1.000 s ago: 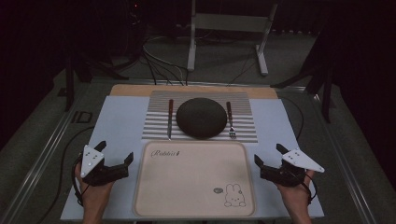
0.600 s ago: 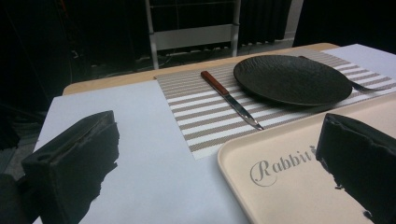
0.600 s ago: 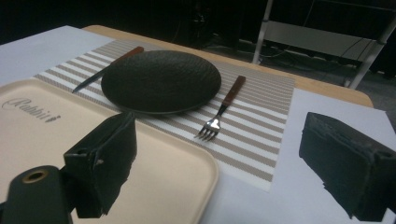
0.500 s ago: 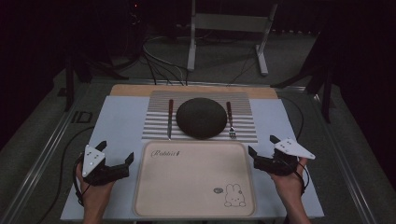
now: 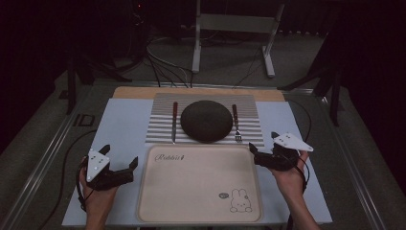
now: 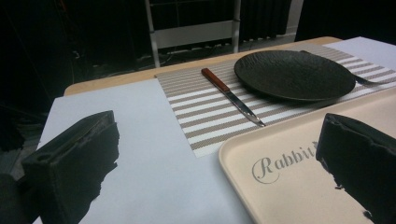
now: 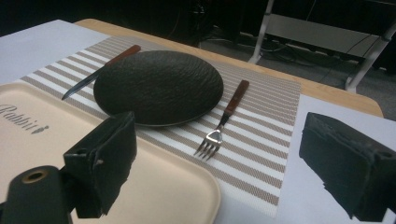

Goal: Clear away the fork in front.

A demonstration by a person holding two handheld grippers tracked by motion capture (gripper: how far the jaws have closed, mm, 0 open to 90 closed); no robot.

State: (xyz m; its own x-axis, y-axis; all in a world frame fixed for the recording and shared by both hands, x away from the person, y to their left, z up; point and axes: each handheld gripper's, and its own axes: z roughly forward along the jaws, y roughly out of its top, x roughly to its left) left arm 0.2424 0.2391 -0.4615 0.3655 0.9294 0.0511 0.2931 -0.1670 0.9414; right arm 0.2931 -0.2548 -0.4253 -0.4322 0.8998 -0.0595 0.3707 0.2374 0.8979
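Note:
A dark round plate (image 5: 206,120) sits in the middle of a striped placemat (image 5: 249,108). A knife (image 5: 174,122) lies to its left and a fork (image 5: 236,123) to its right, both with reddish-brown handles. A beige tray (image 5: 198,184) printed with "Rabbit" lies in front of them, with nothing on it. My left gripper (image 5: 120,154) is open beside the tray's left edge and holds nothing. My right gripper (image 5: 262,142) is open at the tray's far right corner, just short of the fork (image 7: 224,119), with one jaw over the tray (image 7: 46,135).
A light blue mat (image 5: 119,124) covers the table under the placemat and the tray. A wooden table edge (image 5: 139,91) runs behind it. Beyond the table are a metal stand (image 5: 230,24) and cables (image 5: 163,67) on the dark floor.
My right gripper has moved forward and inward, from beside the tray's right edge to its far right corner near the fork. My left gripper has hardly moved.

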